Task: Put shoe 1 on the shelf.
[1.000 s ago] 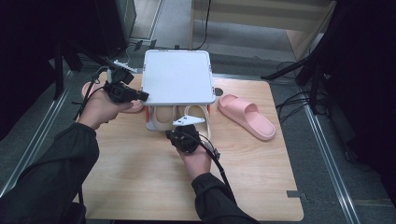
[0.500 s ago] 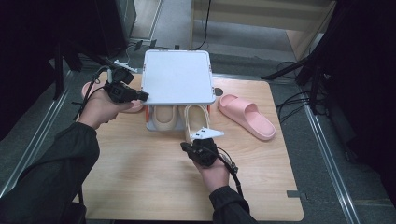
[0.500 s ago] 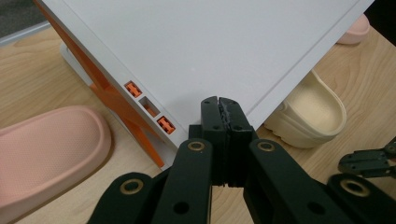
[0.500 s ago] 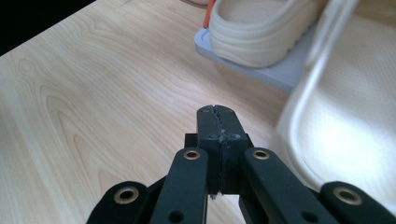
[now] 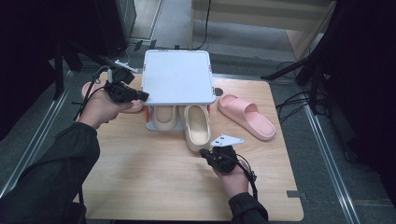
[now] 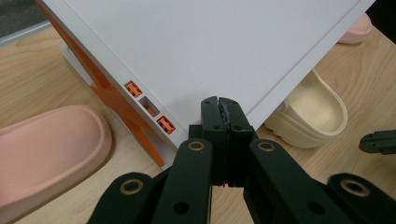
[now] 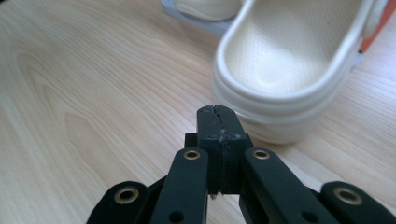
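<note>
Cream slipper [image 5: 197,128] lies half under the white rack [image 5: 176,77] on the desk [image 5: 140,177], long axis front-to-back, heel end sticking out toward the person. Looks like light, soft foam, grippy; best pinched at the heel rim. Right tool [image 5: 204,152] has jaws together, empty, just off the heel. Left tool [image 5: 144,96] has jaws together, at the rack's top edge

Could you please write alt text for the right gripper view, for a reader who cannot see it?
The right gripper, its black jaws shut with nothing between them, points at the heel of a cream slipper lying on a light wooden table.
</note>
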A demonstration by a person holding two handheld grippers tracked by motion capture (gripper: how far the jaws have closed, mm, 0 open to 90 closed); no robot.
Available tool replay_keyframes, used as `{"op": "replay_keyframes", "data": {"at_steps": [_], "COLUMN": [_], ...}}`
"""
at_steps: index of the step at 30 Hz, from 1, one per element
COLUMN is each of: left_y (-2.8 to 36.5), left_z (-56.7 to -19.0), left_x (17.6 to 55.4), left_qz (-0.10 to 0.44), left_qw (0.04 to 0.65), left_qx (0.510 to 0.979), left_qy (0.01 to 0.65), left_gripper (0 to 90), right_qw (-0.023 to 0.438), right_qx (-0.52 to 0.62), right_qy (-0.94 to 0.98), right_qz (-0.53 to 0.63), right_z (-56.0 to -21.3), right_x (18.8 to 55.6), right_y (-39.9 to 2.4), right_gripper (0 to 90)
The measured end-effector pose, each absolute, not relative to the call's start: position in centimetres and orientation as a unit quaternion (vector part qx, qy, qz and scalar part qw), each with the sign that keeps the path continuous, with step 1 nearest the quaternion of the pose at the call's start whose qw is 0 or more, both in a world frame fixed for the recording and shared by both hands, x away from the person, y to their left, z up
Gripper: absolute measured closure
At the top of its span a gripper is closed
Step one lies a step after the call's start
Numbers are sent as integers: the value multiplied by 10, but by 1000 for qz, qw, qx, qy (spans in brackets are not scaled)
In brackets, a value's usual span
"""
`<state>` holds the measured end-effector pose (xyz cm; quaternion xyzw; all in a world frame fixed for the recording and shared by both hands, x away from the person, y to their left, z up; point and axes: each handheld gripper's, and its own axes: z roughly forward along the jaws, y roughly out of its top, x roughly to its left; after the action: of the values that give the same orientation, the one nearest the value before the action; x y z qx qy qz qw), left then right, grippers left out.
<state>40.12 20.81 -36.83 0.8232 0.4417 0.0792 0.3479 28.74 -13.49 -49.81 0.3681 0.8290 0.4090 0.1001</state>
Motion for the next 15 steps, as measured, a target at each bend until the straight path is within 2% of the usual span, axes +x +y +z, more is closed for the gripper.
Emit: {"op": "replay_keyframes", "data": {"at_steps": [7,15], "left_y": [209,209], "left_z": [-369,-369], "left_x": [401,401], "left_qz": [77,77], "left_qw": [352,353], "left_qx": [821,821], "left_qy": [442,441], "left_gripper": [895,894], "right_qw": [106,109], "right_qx": [384,394], "right_qy": [826,813], "right_qz": [399,415], "right_z": [-507,-508], "right_x": [306,336], "right_y": [-140,-116], "right_gripper": [900,900]}}
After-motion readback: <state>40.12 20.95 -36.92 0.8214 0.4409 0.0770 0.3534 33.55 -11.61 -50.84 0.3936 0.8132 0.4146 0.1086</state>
